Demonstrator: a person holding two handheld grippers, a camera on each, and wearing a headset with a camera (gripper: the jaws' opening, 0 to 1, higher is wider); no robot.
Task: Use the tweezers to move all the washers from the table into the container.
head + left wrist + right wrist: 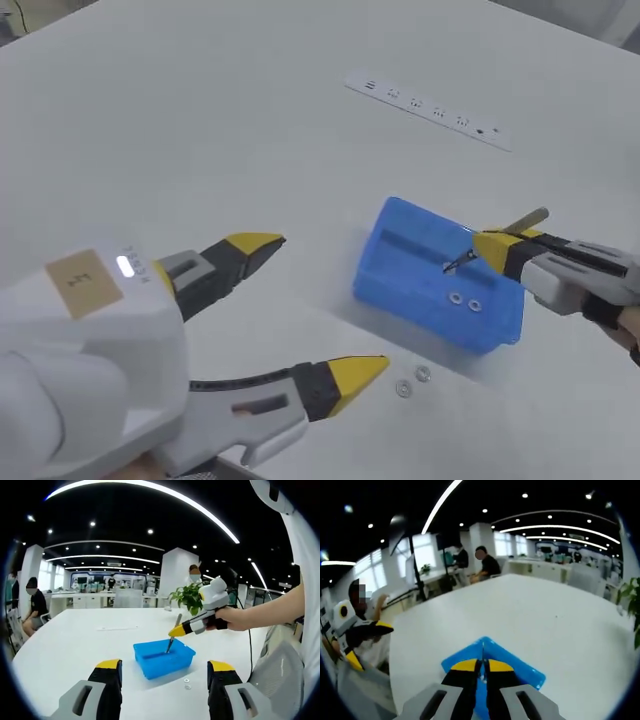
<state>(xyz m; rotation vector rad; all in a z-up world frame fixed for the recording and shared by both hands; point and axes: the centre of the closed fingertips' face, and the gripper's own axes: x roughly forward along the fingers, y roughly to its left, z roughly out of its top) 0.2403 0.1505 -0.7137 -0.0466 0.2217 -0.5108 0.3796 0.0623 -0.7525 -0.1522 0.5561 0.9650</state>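
A blue container (400,255) sits on the white table with two washers (465,301) inside. Two more washers (412,382) lie on the table just in front of it, also seen as washers (187,683) in the left gripper view. My right gripper (497,247) is shut on the tweezers (458,262), whose tips point down into the container (150,660). In the right gripper view my gripper (482,666) is shut above the blue container (522,670). My left gripper (310,305) hangs open to the left of the container with nothing between its jaws.
A white power strip (430,110) lies farther back on the table (200,120). A potted plant (189,596) stands at the far edge, beyond the container. Several people sit or stand at desks in the background.
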